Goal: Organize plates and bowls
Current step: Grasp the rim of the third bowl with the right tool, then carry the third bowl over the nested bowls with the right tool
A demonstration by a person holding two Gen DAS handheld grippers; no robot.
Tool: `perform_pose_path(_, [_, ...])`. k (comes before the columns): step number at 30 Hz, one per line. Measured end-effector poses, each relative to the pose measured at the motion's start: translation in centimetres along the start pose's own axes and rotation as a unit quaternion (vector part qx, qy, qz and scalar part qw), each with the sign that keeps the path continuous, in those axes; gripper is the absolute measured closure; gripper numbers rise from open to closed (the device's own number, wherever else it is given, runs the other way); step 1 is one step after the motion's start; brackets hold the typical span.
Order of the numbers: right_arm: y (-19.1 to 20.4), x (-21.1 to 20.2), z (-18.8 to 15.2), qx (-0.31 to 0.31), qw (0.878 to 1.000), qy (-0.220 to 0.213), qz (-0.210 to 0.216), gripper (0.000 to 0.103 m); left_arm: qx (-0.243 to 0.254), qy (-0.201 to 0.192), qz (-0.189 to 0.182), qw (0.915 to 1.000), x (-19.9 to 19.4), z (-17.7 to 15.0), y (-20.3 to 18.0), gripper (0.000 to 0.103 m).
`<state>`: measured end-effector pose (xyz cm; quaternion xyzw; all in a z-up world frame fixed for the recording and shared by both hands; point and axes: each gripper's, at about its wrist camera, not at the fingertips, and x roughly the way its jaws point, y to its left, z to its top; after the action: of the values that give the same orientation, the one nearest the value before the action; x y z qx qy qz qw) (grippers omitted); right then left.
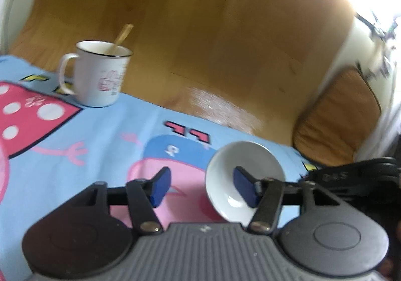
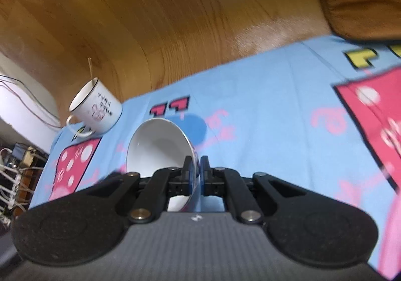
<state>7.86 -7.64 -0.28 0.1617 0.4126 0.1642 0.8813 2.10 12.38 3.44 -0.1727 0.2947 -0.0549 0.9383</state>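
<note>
A white bowl [image 2: 158,145] with a blue-patterned outside is tilted on its side above the blue cartoon tablecloth [image 2: 275,105]. My right gripper [image 2: 199,170] is shut on the bowl's rim, one pad inside and one outside. In the left wrist view the same bowl [image 1: 245,155] faces the camera at lower right, and the right gripper's black frame [image 1: 351,175] reaches in from the right. My left gripper [image 1: 203,188] is open. Its right blue pad [image 1: 245,188] is in front of the bowl's hollow, its left pad [image 1: 160,188] clear of the rim.
A white enamel mug [image 1: 100,75] with a wooden stick in it stands at the cloth's far edge, also visible as the mug [image 2: 97,110]. Wooden floor [image 1: 200,30] lies beyond the table. A brown cushion [image 1: 335,118] sits at the right, cables [image 2: 15,175] at the far left.
</note>
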Motion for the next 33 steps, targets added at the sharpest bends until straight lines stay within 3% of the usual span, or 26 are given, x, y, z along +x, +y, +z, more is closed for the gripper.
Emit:
perform_pose_path(5, [-2.7, -3.7, -2.5, 0.025, 1.0, 0.005, 0.002, 0.094, 0.035, 0.059, -0.077, 0.9947, 0.5, -1.4, -2.2, 0.077])
perform_pose_path(7, [-3.5, -5.1, -3.5, 0.035, 0.999, 0.002, 0.001, 0.094, 0.052, 0.086, -0.11, 0.9888, 0.8, -2.3, -3.4, 0.08])
perform_pose_path(12, [-4.2, -7.2, -5.8, 0.042, 0.999, -0.031, -0.016, 0.09, 0.099, 0.105, -0.125, 0.9816, 1.0, -3.9, -5.4, 0.082])
perform_pose_path(16, [-4.1, -8.6, -7.1, 0.02, 0.997, -0.073, -0.03, 0.086, 0.09, 0.119, -0.129, 0.9803, 1.9, -4.3, -5.1, 0.083])
perform_pose_path(20, [-3.9, -9.1, -8.3, -0.015, 0.993, -0.107, -0.047, 0.069, 0.083, 0.116, -0.136, 0.9804, 2.1, -4.3, -4.9, 0.08])
perform_pose_path(28, [-3.4, -8.2, -9.3, -0.051, 0.99, -0.119, -0.053, 0.07, 0.092, 0.107, -0.137, 0.9804, 1.9, -4.6, -5.1, 0.082])
perform_pose_path(31, [-3.5, -8.0, -9.6, -0.06, 0.99, -0.117, -0.048, 0.082, 0.096, 0.108, -0.143, 0.9792, 1.8, -4.7, -5.3, 0.088])
perform_pose_path(33, [-2.9, -8.1, -10.0, -0.08, 0.987, -0.126, -0.062, 0.083, 0.099, 0.107, -0.14, 0.9794, 1.6, -4.7, -5.6, 0.088])
